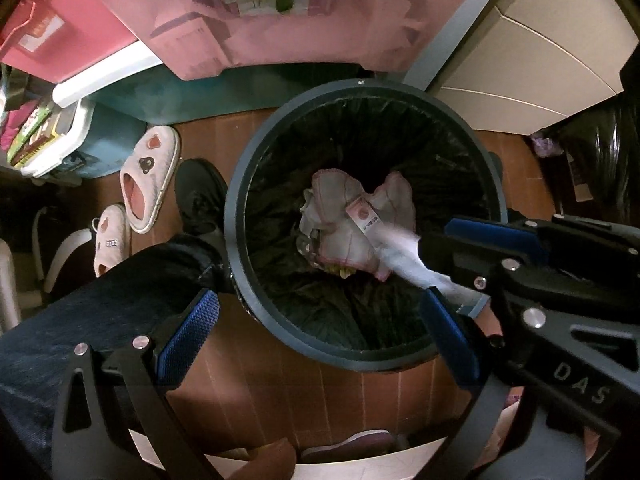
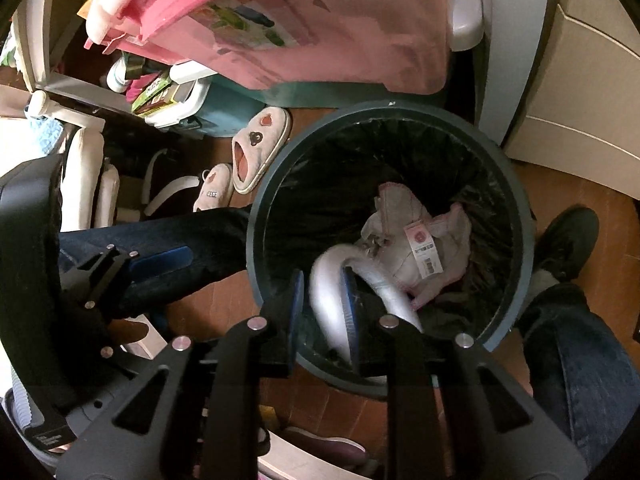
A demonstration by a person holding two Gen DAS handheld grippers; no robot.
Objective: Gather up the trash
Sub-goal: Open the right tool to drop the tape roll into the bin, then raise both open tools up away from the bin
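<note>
Blurred white trash [image 2: 332,300] between tool pads

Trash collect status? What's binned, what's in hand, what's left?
Done: tagged pink cloth lies in the lined bin. In hand: right gripper holds a white wrapper over the bin, blurred, not clearly released. Left gripper open, empty. Left: finish the drop; no other trash identifiable.

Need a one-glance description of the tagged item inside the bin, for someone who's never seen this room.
Find the round dark bin with the black liner, standing on the wood floor. At its bottom lies a crumpled pale pink cloth with pink stitched edging. Unlike the plain white piece held over the bin by the right gripper, it carries a rectangular tag with a pink round mark and barcodes.
</note>
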